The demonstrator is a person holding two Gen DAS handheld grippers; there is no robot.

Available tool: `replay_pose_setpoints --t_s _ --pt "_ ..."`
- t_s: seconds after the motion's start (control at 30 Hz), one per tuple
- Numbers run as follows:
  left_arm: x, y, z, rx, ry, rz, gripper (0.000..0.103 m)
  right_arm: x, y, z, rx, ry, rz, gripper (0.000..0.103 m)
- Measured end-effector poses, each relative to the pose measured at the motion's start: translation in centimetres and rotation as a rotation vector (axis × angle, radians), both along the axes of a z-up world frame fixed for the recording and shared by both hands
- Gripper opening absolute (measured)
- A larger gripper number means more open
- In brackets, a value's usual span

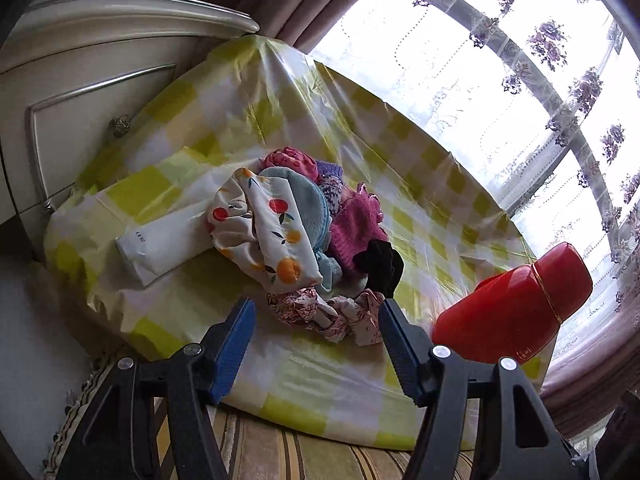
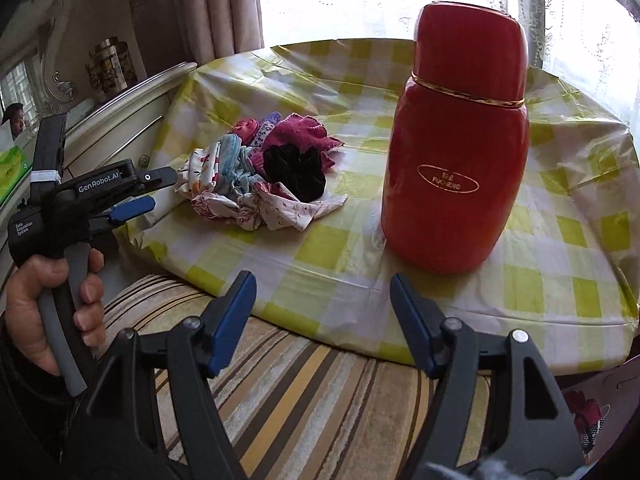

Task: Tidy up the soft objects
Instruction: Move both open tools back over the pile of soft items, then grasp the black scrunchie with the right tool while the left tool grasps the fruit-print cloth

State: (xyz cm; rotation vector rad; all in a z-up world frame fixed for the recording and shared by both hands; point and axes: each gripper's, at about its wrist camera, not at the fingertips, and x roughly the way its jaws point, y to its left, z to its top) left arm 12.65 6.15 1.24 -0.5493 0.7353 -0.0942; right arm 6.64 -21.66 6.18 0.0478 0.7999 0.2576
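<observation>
Right now I have both sets of fingers spread apart with nothing between them, the left gripper [image 1: 316, 316] and the right gripper [image 2: 322, 292] each hovering off the near edge of the bench [image 1: 280, 360], which is covered in a yellow-checked plastic cloth.

The pile of soft cloths [image 1: 304, 232] lies on the bench just ahead of my left fingers, its nearest floral scrap [image 1: 320, 312] sitting between the two tips in that view. From the right wrist the same pile [image 2: 260, 176] sits ahead and off to the left of my right fingers, with the red flask [image 2: 460, 140] standing upright straight ahead and a little right of them, apart from the cloths.

I judge every piece here to be light, limp and easily crushed without harm: thin printed cotton, a fruit-print cloth [image 1: 272, 232], a fluffy blue one [image 1: 308, 200], a pink knitted piece [image 1: 356, 224] and a dark velvety bunch [image 1: 380, 264]. They are tangled, so pulling one may drag its neighbours. I would pinch a raised fold or bunched ridge rather than a flat edge, closing well down since the fabric compresses. The plastic cloth beneath looks slick and loose, so I want to stay clear of it. A white packet [image 1: 160, 244] lies left of the pile, partly under it.
</observation>
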Motion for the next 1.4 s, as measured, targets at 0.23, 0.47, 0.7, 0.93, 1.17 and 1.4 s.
replay_pose_setpoints --t_s 0.23,0.47,0.7,0.93,1.17,1.4 --pt "3.3 2.5 -2.9 -0.122 0.095 0.107 0.065 3.2 2.5 -0.2 0.003 -0.024 0.043 0.072" --pt "5.8 4.3 -5.4 -0.249 0.167 0.189 0.070 6.6 4.6 -0.6 0.016 -0.035 0.068 0.072" --pt "7.4 5.1 -6.7 -0.316 0.181 0.208 0.070 10.7 6.1 -1.5 0.056 -0.021 0.051 0.072" --pt "8.3 5.2 -6.7 -0.299 0.138 0.174 0.043 14.9 7.0 -3.4 0.069 0.012 0.012 0.073" --pt "7.4 4.8 -5.3 -0.194 0.083 0.185 0.016 17.9 7.4 -5.7 0.053 0.051 -0.025 0.075" --pt "6.3 4.7 -4.5 -0.155 0.026 0.187 0.012 19.6 7.9 -7.0 0.056 0.076 -0.035 0.075"
